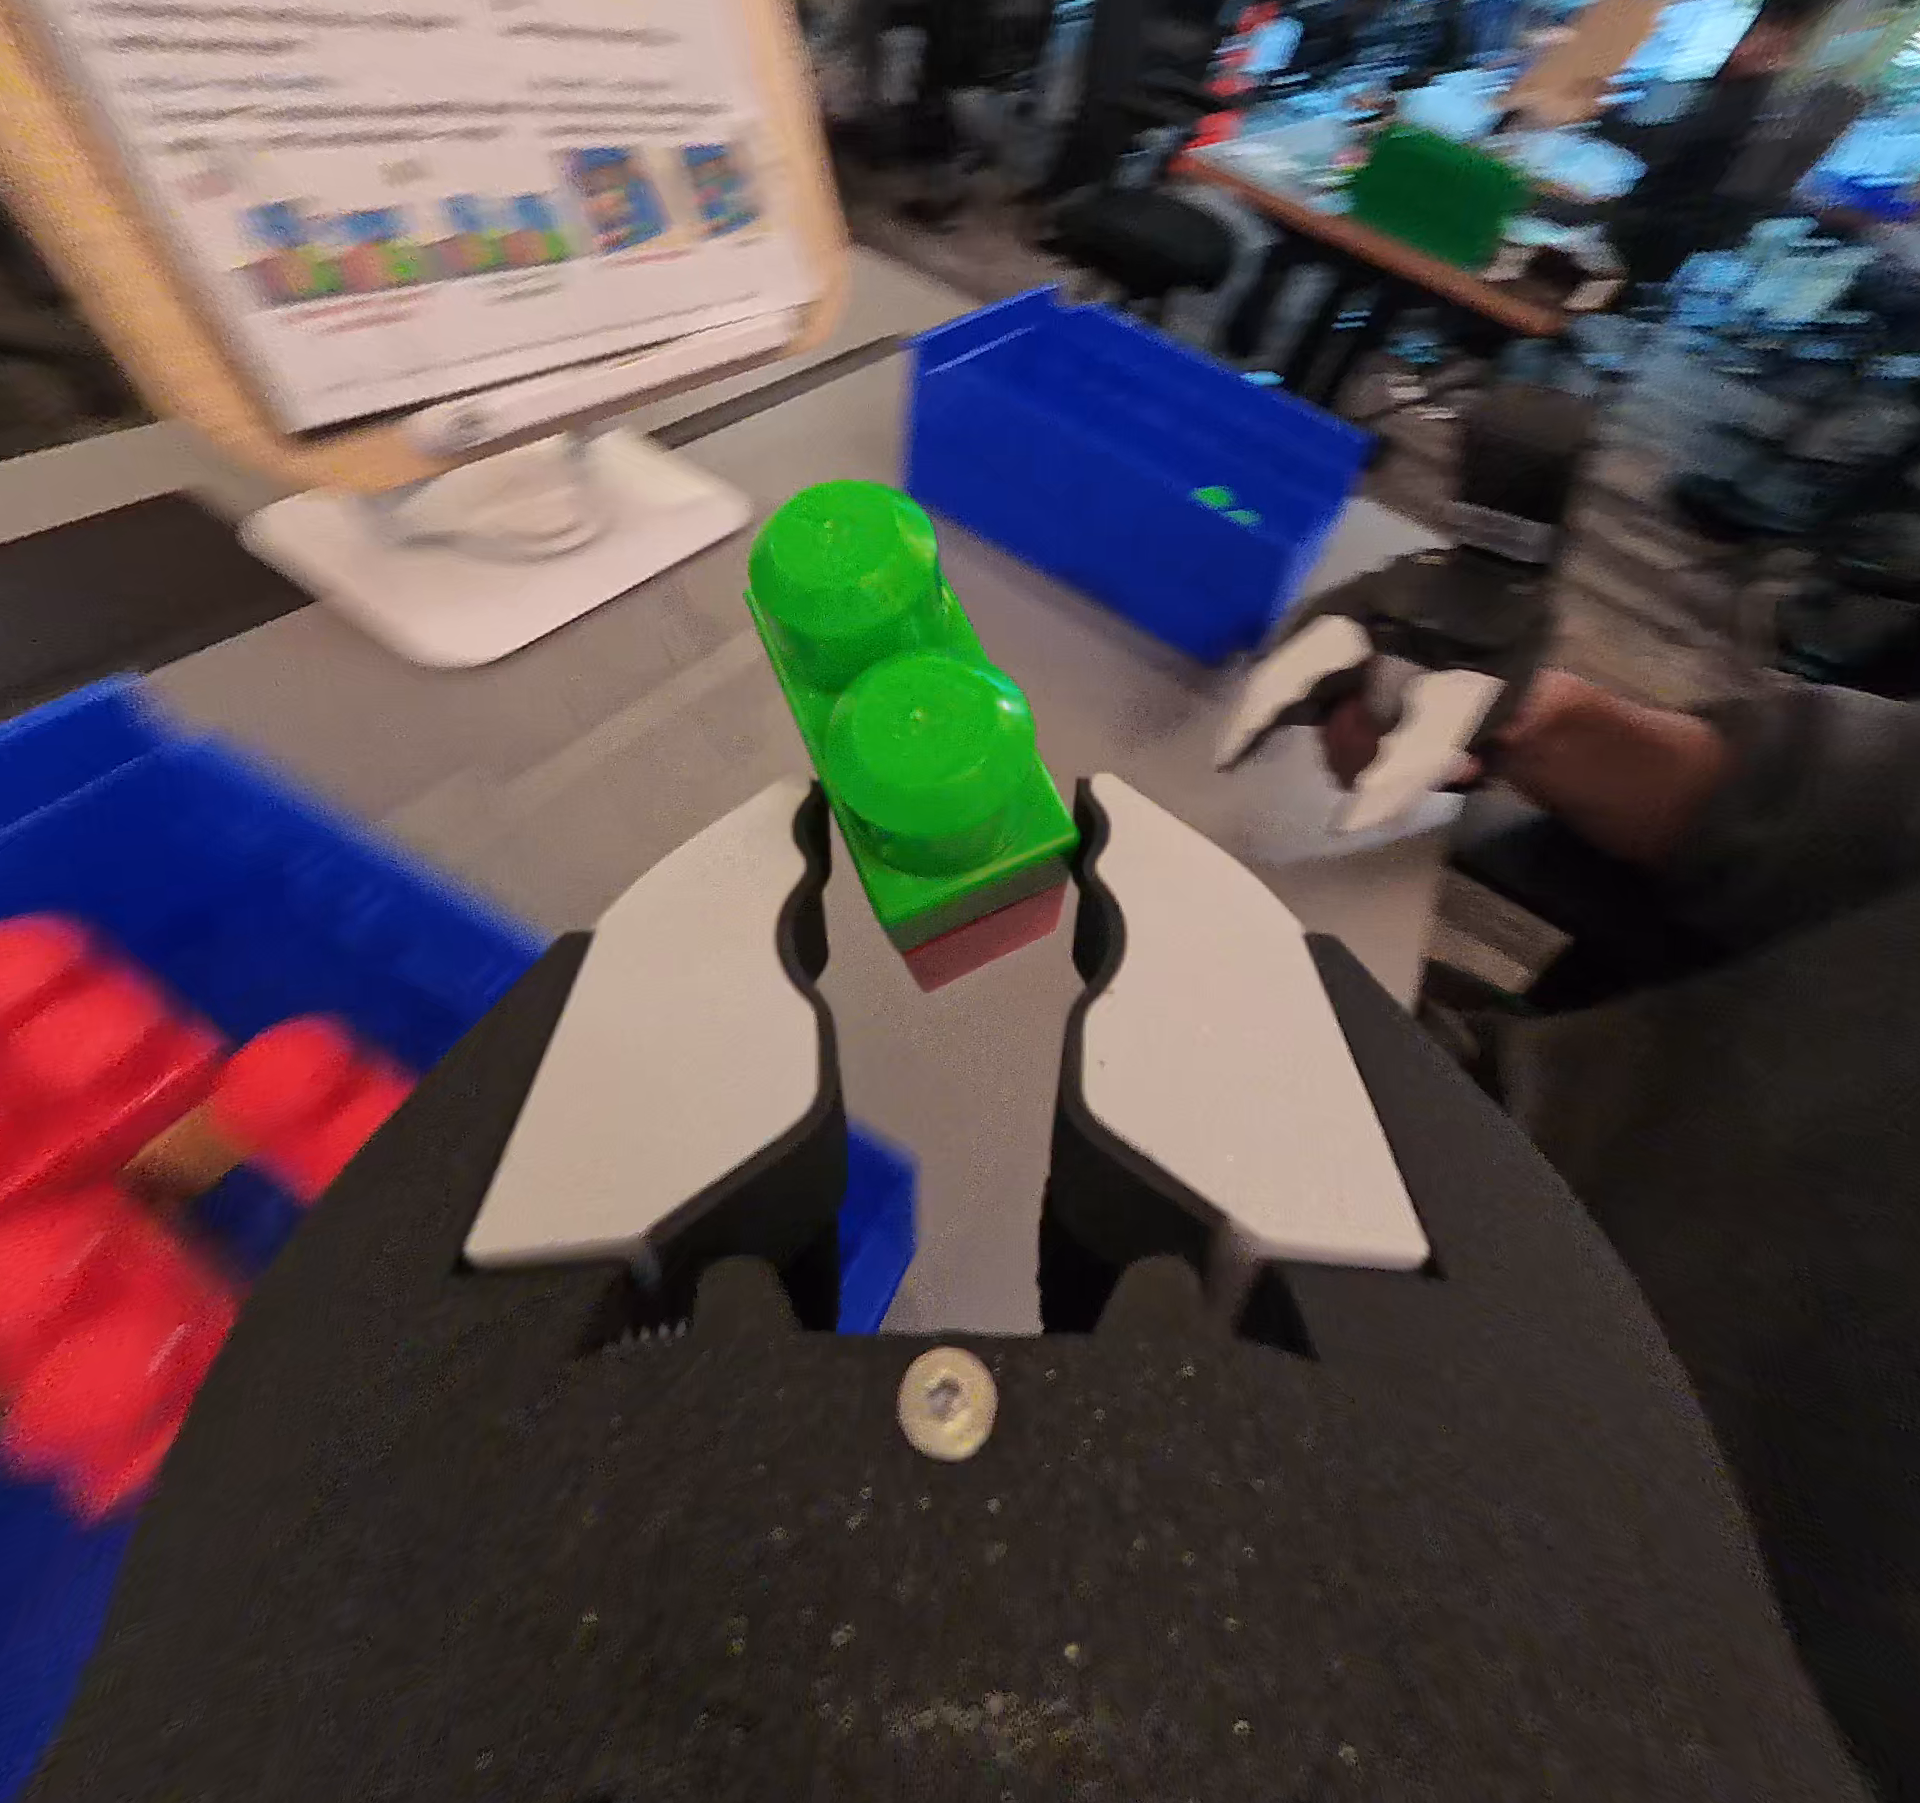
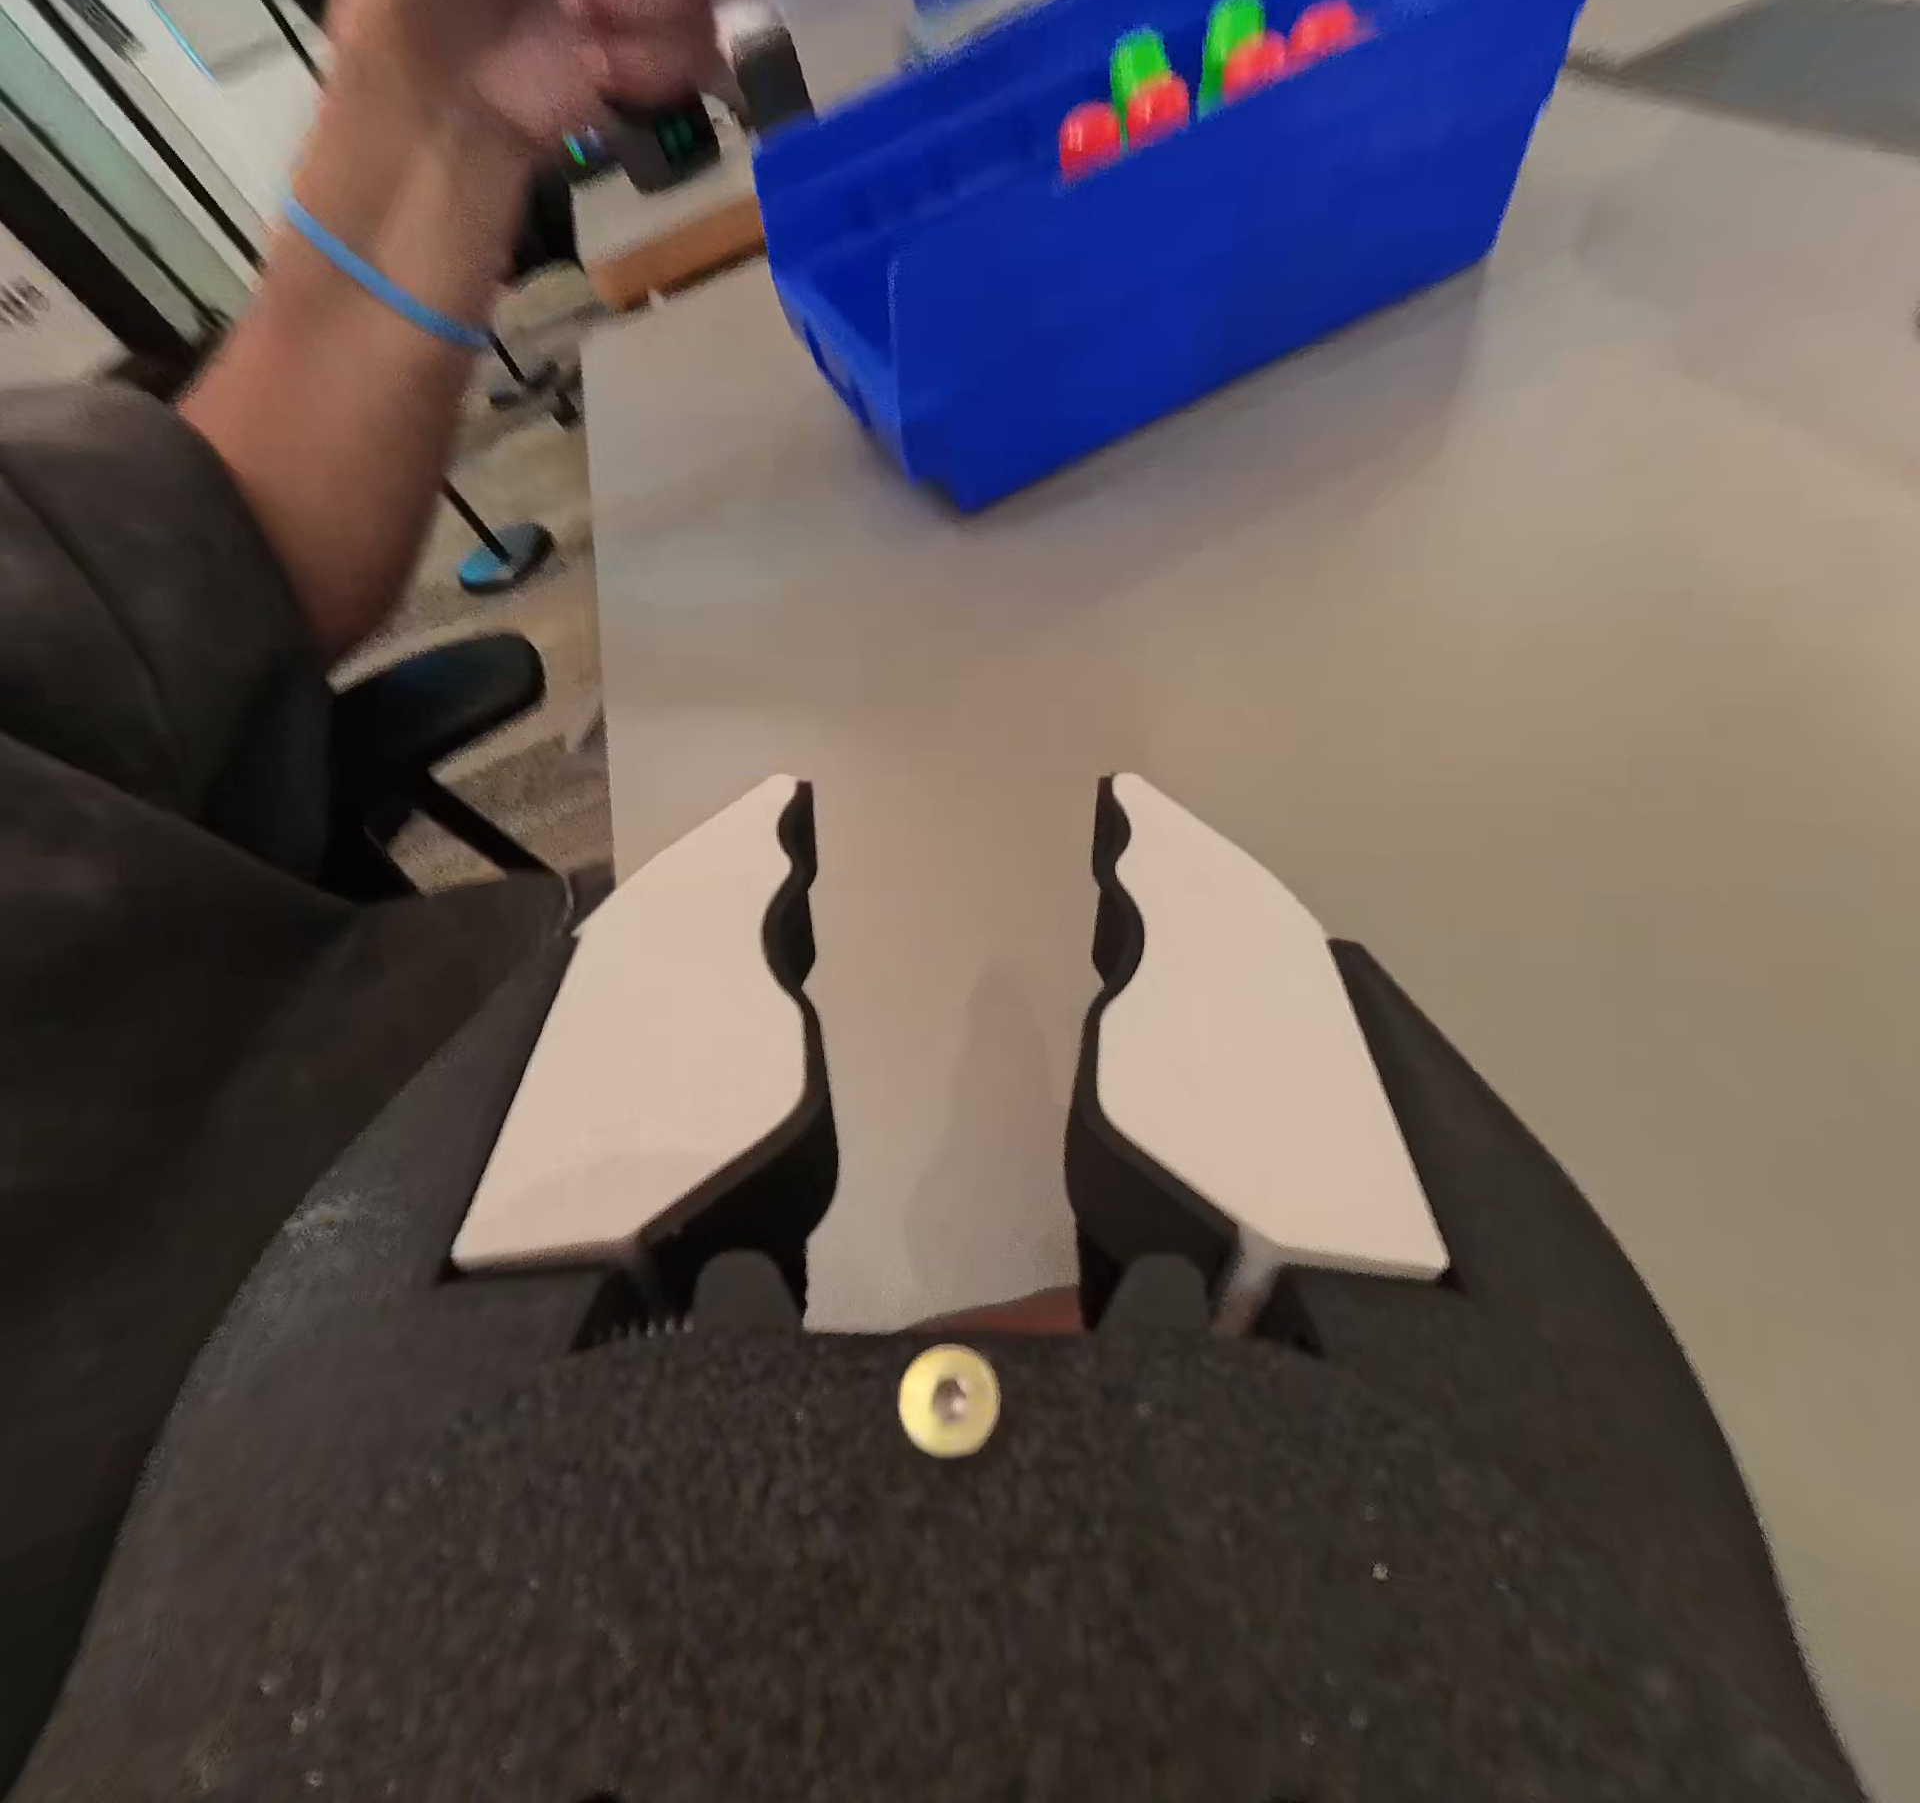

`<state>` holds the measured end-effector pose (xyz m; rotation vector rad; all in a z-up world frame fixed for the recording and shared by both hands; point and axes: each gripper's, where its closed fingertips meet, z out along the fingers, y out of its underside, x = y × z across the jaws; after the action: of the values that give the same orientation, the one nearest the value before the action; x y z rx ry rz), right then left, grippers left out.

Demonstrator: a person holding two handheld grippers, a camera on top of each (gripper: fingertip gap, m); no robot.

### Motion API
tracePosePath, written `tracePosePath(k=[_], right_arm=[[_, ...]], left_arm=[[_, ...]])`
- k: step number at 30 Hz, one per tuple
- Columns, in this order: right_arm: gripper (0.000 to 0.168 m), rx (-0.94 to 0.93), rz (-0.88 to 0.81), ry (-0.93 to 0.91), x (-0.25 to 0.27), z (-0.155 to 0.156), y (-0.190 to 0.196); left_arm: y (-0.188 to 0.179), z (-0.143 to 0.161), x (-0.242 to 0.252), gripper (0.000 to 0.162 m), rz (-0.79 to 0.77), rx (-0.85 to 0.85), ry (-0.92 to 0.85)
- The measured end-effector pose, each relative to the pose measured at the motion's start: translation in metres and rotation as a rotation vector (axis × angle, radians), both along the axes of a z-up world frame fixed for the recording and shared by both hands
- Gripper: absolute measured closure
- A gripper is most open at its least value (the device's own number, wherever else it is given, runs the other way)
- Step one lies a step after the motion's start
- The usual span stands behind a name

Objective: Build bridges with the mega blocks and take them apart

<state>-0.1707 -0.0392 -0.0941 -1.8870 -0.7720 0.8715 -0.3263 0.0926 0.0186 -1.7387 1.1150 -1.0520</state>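
Observation:
My left gripper (image 1: pixel 951 797) is shut on a stack of two blocks: a green two-stud block (image 1: pixel 894 673) on top of a red block (image 1: pixel 987 943). The stack is tilted and held above the grey table (image 1: pixel 582 777). My right gripper (image 2: pixel 954 797) is open and empty, low over the grey table (image 2: pixel 1351 714). It also shows in the left wrist view (image 1: pixel 1351 745), at the right, held by a hand. A blue bin (image 2: pixel 1143 330) with red and green blocks (image 2: pixel 1205 91) stands beyond the right gripper.
A blue bin (image 1: pixel 208 870) with red blocks (image 1: pixel 114 1182) is at the near left of the left gripper. Another blue bin (image 1: pixel 1091 465) stands at the back right. An instruction sheet on a white stand (image 1: pixel 436 153) is at the back left. A person's arm (image 2: pixel 343 299) is at the table's left edge. My hands' fingertips stand some 25 centimetres from each other.

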Motion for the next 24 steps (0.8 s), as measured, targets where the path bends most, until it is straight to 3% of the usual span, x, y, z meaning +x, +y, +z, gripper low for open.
tracePosePath(k=[4, 8, 12, 15, 24], right_arm=[[0.112, 0.066, 0.069, 0.141, -0.016, 0.048, 0.036], [0.11, 0.066, 0.17, 0.309, -0.026, 0.087, 0.051], [0.109, -0.042, 0.255, 0.274, -0.039, 0.061, 0.052], [0.127, -0.093, 0.288, 0.33, -0.042, 0.051, 0.051], [0.131, 0.1, 0.209, 0.25, -0.033, 0.067, 0.053]], left_arm=[[-0.047, 0.011, 0.057, 0.118, -0.333, -0.027, -0.101], [-0.075, -0.012, 0.09, 0.118, -0.497, -0.052, -0.044], [-0.086, -0.031, 0.102, 0.118, -0.553, -0.115, -0.057], [-0.086, -0.043, 0.105, 0.119, -0.559, -0.158, -0.057], [-0.076, -0.038, 0.107, 0.126, -0.363, -0.202, -0.003]])
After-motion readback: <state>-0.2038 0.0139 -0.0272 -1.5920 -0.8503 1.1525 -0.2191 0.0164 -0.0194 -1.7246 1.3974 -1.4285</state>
